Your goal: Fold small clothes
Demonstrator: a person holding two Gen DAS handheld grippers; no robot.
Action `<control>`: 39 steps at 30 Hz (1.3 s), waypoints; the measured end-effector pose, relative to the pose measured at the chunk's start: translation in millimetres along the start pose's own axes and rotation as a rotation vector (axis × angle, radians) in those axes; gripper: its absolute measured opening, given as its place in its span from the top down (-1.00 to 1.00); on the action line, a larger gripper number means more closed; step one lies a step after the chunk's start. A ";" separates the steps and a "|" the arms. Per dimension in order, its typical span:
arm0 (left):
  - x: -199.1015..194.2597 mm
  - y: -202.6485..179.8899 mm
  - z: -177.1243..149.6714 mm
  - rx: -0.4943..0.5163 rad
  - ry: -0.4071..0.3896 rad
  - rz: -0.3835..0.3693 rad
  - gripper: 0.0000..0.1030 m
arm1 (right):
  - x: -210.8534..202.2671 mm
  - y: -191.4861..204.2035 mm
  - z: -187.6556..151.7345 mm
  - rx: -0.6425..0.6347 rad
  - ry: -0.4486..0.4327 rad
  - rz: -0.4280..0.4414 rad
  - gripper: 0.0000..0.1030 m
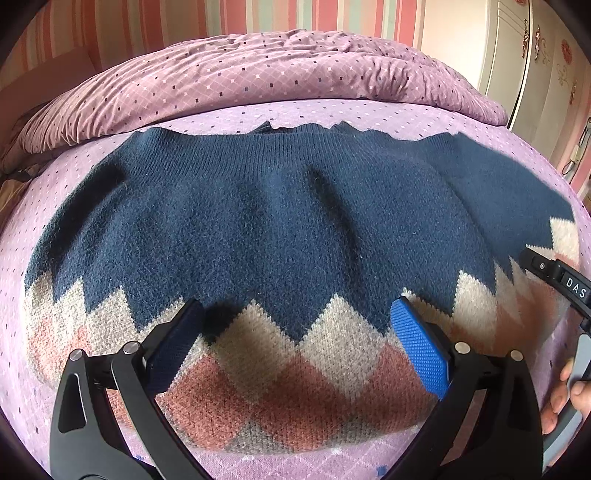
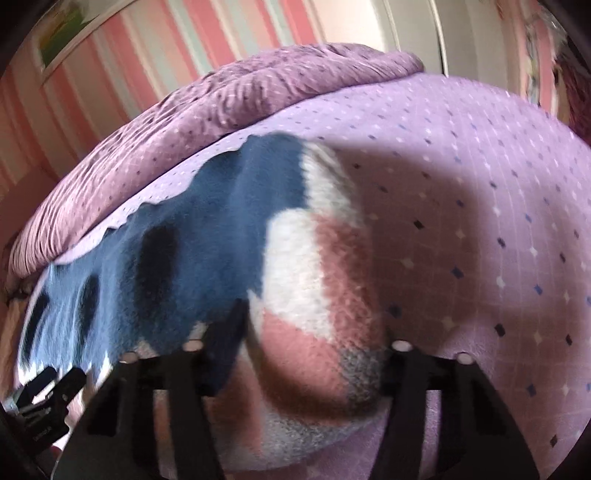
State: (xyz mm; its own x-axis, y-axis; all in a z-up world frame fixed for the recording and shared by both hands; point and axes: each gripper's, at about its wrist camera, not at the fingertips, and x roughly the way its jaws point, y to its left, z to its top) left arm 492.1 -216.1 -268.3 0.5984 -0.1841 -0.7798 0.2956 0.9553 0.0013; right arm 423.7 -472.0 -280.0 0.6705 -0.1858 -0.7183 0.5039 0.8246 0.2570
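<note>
Your left gripper hangs wide open over the sweater's hem; right gripper also spread, bare bedsheet beyond that edge.

Two wrist cameras, both low over the bed and facing its far end.

The left wrist view looks forward between its fingers across the knit sweater toward the bunched quilt and striped wall. The right wrist view sits closer, tilted and blurred, over the sweater's right end. Both share the sweater, bedsheet, quilt and wall.
</note>
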 end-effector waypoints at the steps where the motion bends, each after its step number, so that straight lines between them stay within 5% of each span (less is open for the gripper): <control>1: -0.3 0.2 0.9 -0.002 0.001 0.001 -0.94 | -0.2 2.3 0.3 -0.011 -0.002 -0.004 0.02; 16: -0.2 29.7 -15.2 -0.006 0.067 0.007 -0.94 | -42.3 27.9 17.0 -0.087 -0.077 0.071 0.27; 26: -0.8 30.1 -20.7 -0.003 0.041 -0.009 -0.94 | -96.5 138.0 46.8 -0.277 -0.129 0.258 0.27; 39: -18.4 53.0 -28.3 -0.055 -0.003 -0.105 -0.83 | -102.5 259.8 23.4 -0.526 -0.055 0.407 0.28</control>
State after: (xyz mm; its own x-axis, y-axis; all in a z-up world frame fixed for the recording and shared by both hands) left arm 475.6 -155.5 -271.6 0.5686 -0.2843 -0.7719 0.3156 0.9420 -0.1144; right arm 498.5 -251.2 -124.5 0.7846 0.1802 -0.5933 -0.1191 0.9828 0.1410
